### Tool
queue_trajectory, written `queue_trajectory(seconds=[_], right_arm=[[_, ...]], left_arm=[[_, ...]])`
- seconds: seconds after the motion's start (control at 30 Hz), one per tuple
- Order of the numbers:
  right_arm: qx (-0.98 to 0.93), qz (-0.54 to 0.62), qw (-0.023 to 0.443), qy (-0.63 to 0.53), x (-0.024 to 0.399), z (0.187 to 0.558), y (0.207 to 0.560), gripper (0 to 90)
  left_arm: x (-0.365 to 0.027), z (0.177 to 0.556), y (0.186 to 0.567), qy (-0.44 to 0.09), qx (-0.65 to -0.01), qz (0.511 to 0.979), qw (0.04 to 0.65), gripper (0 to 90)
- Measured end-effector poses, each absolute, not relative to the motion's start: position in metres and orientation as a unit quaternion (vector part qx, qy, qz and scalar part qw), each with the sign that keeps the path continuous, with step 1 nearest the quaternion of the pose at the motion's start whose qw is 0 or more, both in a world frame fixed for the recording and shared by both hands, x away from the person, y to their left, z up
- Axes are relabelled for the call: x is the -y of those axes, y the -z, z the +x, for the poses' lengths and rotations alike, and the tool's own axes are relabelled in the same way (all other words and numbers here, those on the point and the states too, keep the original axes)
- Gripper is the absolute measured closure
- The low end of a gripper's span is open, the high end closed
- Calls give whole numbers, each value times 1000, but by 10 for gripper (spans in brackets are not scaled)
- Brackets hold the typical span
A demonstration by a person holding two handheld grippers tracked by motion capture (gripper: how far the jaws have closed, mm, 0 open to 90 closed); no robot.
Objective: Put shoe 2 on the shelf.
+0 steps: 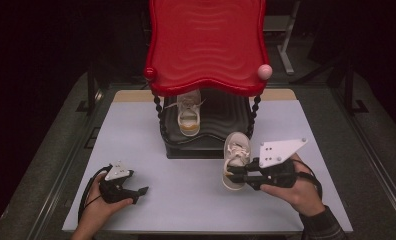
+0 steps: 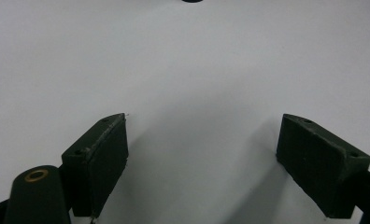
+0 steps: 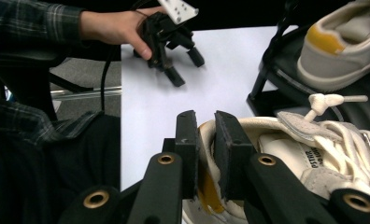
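Observation:
A white sneaker (image 1: 234,159) with a yellow heel patch hangs just in front of the rack, its toe toward the shelf. My right gripper (image 1: 229,173) is shut on its heel collar, and the right gripper view shows the jaws pinching the padded heel rim (image 3: 206,144). A second matching sneaker (image 1: 189,114) stands on the black lower shelf (image 1: 221,122) of the rack, heel toward me, also seen as a sneaker (image 3: 346,44) on the shelf. My left gripper (image 1: 138,194) rests low over the white table at the left, open, with bare table between its fingers (image 2: 101,163).
A rack with a red wavy top shelf (image 1: 206,45) on black beaded posts stands at the table's far middle. The white tabletop (image 1: 136,135) has free room left and front. Dark floor and metal frames surround the table.

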State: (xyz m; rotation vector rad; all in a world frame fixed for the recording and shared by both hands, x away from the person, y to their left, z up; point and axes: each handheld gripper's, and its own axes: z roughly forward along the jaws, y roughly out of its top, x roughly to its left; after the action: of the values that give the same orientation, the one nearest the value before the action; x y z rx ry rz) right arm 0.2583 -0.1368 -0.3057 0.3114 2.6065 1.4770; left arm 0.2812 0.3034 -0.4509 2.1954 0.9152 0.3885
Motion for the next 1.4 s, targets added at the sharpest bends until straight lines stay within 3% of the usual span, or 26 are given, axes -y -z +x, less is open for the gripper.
queue_trajectory(seconds=[0.9, 1.4], right_arm=[[-884, 89, 79, -452, 100, 359, 290, 795], [-895, 88, 75, -430, 93, 365, 306, 790]], left_arm=[[-303, 281, 451, -151, -354, 851, 357, 156], [-303, 281, 450, -151, -356, 851, 355, 157]])
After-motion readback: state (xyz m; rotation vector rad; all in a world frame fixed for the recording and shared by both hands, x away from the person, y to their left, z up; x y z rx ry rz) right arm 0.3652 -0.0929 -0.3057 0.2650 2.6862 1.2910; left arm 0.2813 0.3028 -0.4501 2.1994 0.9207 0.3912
